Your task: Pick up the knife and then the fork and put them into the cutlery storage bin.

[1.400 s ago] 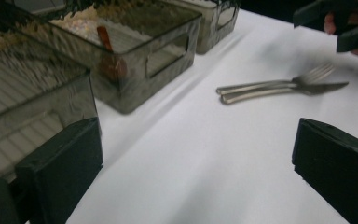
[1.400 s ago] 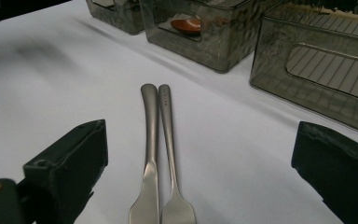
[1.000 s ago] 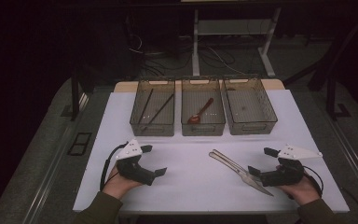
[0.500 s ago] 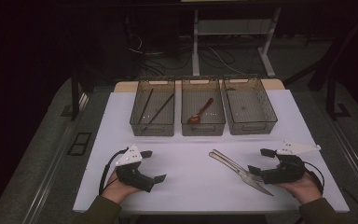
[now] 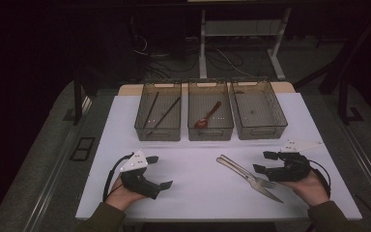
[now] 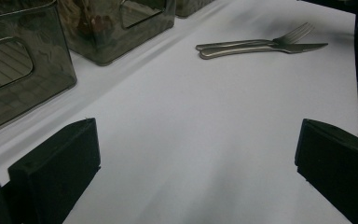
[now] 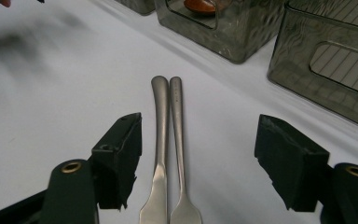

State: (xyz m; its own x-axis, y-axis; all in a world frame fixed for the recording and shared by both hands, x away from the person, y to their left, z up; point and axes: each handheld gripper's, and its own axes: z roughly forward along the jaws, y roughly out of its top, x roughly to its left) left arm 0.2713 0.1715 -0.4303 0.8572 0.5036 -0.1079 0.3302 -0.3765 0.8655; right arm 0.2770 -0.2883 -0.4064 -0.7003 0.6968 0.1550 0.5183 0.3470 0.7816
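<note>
Right gripper [image 7: 198,163] jaws just narrowing, astride knife [image 7: 161,154] and fork [image 7: 179,149], not yet pinching; pickup looks imminent. Left gripper [image 6: 198,154] released, idle.

left tool [image 5: 160,171] agape, right tool [image 5: 263,162] closing, ungripped

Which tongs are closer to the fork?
Right. The right tongs sit over the head end of the fork and the knife beside it, jaws just closing but touching neither. The left tongs rest far across the white table.
</note>
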